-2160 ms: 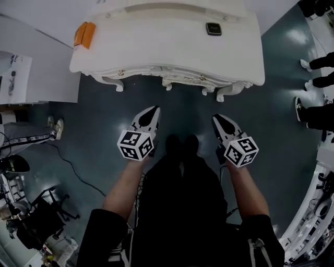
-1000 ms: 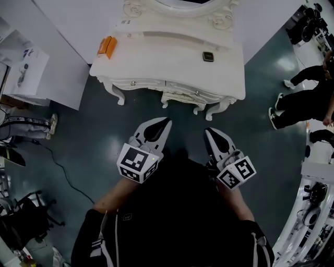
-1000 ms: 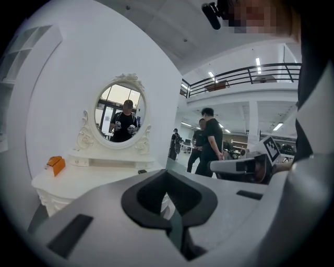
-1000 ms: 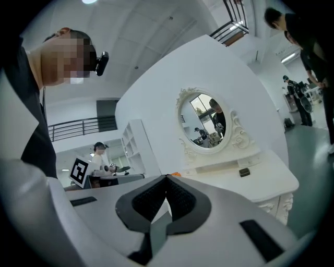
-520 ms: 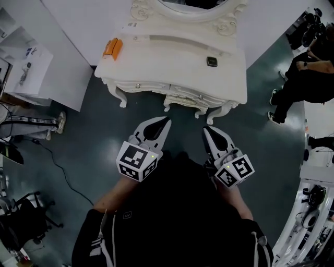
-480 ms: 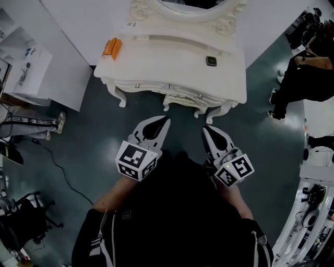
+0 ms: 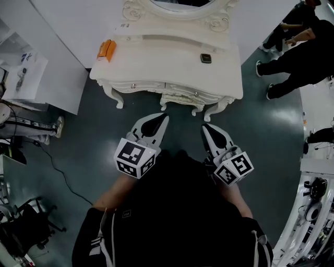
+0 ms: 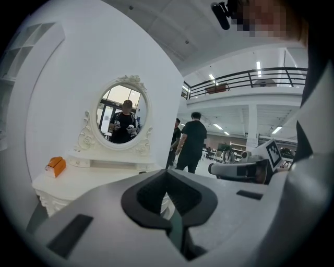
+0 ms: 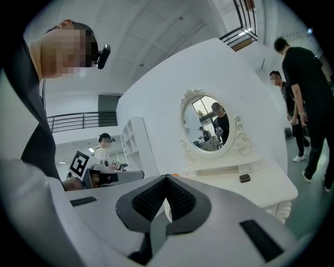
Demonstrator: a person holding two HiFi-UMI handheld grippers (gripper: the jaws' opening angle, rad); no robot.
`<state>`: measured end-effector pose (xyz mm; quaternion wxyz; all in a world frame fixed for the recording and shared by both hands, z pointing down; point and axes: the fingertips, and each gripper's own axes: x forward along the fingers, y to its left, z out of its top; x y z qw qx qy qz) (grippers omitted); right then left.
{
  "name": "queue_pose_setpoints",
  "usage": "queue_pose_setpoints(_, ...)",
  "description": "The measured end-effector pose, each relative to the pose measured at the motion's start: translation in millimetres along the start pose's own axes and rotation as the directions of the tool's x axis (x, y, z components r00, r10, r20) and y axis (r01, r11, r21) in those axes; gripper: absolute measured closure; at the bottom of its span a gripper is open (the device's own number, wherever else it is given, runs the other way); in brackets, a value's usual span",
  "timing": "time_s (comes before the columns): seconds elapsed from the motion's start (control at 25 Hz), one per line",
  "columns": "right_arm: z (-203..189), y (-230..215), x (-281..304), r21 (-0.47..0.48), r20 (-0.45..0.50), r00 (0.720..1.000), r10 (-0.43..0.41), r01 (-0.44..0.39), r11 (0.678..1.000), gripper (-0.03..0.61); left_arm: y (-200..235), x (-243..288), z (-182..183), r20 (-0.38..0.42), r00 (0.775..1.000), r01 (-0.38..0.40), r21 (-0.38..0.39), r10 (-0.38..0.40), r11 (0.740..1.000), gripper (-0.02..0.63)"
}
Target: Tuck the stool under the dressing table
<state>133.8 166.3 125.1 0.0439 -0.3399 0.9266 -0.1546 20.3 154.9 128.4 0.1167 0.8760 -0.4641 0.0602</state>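
The white dressing table (image 7: 167, 65) with its oval mirror (image 7: 172, 8) stands straight ahead by the wall. Under its front edge a white carved piece on two short legs (image 7: 180, 99) shows; it looks like the stool, pushed in between the table's legs. My left gripper (image 7: 165, 117) and right gripper (image 7: 204, 127) hang side by side just short of the table, both shut and holding nothing. The left gripper view shows its shut jaws (image 8: 167, 173) aimed at the table (image 8: 99, 174). My right gripper (image 9: 167, 178) likewise faces the table (image 9: 255, 190) and mirror (image 9: 206, 125).
An orange box (image 7: 107, 49) and a small dark box (image 7: 206, 58) lie on the tabletop. People (image 7: 297, 47) stand at the far right. A white cabinet (image 7: 31, 73) is at the left, with a cable (image 7: 57, 167) on the floor and equipment (image 7: 313, 208) along the right edge.
Both grippers have stayed almost still and shut. The view has shifted a little, and the people at the right have walked toward the upper right corner.
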Motion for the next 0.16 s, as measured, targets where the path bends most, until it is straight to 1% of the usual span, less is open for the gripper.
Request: queue_pose_setpoints(0.16,-3.3,-1.0,-2.3,0.004,-0.007,1.000,0.002,-0.002,1.000,0.560,-6.8,4.1,-2.4,-0.007,1.000,0.015,-0.006,-0.015,1.000,0.607)
